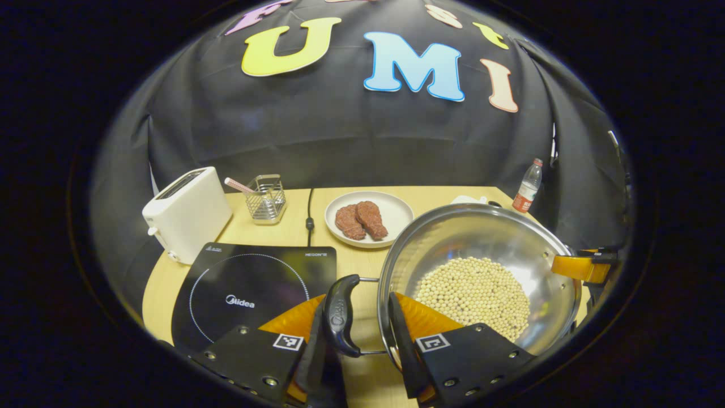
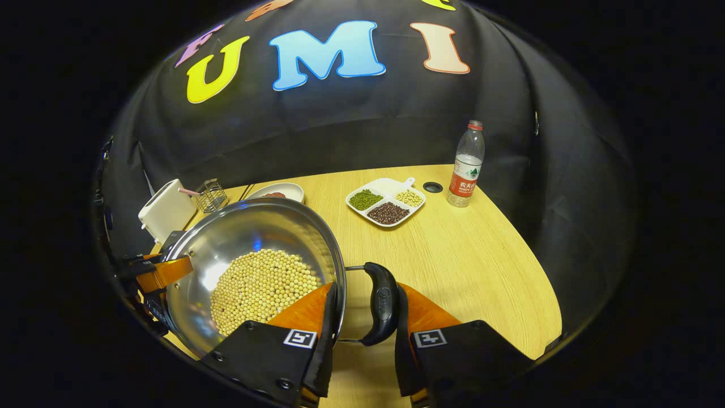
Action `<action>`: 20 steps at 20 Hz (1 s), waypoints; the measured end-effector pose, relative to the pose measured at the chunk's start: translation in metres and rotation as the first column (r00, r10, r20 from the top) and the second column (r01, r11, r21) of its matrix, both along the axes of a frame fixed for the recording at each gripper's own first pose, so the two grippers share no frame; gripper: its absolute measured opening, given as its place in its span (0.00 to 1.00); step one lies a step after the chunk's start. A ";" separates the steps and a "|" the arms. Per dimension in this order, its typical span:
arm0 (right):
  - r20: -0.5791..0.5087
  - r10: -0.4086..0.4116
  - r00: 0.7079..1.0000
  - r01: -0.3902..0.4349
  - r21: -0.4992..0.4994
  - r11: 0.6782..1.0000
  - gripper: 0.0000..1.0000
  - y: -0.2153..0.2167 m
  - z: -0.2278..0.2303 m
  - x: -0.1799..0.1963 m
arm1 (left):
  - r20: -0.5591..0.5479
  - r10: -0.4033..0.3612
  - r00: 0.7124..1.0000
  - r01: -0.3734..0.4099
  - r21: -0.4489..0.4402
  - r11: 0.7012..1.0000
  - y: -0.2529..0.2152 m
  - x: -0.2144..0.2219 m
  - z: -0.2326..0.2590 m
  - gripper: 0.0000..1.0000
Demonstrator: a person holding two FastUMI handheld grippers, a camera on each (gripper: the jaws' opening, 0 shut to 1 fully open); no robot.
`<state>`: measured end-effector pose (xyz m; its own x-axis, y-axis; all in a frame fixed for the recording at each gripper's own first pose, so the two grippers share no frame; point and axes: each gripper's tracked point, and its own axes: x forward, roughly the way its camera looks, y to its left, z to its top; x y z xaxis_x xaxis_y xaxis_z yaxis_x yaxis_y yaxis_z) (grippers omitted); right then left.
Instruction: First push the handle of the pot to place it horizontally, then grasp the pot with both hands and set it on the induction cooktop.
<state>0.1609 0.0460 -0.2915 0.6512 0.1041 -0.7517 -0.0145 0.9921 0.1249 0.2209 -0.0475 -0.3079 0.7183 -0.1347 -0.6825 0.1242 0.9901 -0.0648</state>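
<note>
My left hand-held gripper (image 1: pixel 362 323) straddles the pot's left handle (image 1: pixel 341 314): one finger hard against the grip's outer side, the other by the rim wall. A gap shows between handle and that inner finger, so I can't tell if both press; looks like closing, not clamped. Right hand-held gripper (image 2: pixel 362 320) does the same w/ the right handle (image 2: pixel 381 310), fingers either side, grip between them; contact on both sides also not clear.

Both handles lie flat, sticking out sideways, which is why I can come in level from each side. Judging by that, the push step is done and this is the two-handed grasp.

The pot (image 1: pixel 481 243) holds soybeans (image 1: pixel 473 294) pooled toward me, so the pan seems tipped or lifted a bit; can't say for sure. Keep it level or beans slide.

The induction cooktop (image 1: pixel 249 289) sits just left of the pot on the table (image 2: pixel 470 255), near the toaster (image 1: pixel 187 212). Plate of meat (image 1: pixel 368 218) behind, bean tray (image 2: pixel 386 205) and bottle (image 2: pixel 465 164) well off right. Next: lift, shift left.
</note>
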 end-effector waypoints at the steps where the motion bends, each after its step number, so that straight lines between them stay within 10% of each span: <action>1: 0.002 0.000 1.000 0.000 0.003 1.000 0.48 0.006 0.002 -0.001 | 0.004 0.001 1.000 -0.001 0.000 1.000 0.007 -0.001 0.002 0.57; 20: 0.007 0.032 0.999 -0.032 0.031 0.999 0.44 0.132 0.020 -0.011 | 0.004 0.055 0.998 -0.055 0.014 0.998 0.147 -0.013 0.018 0.57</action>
<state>0.1500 0.1778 -0.2719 0.6519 0.1486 -0.7436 -0.0471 0.9867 0.1558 0.2080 0.0999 -0.2895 0.7271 -0.0852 -0.6813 0.0694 0.9963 -0.0506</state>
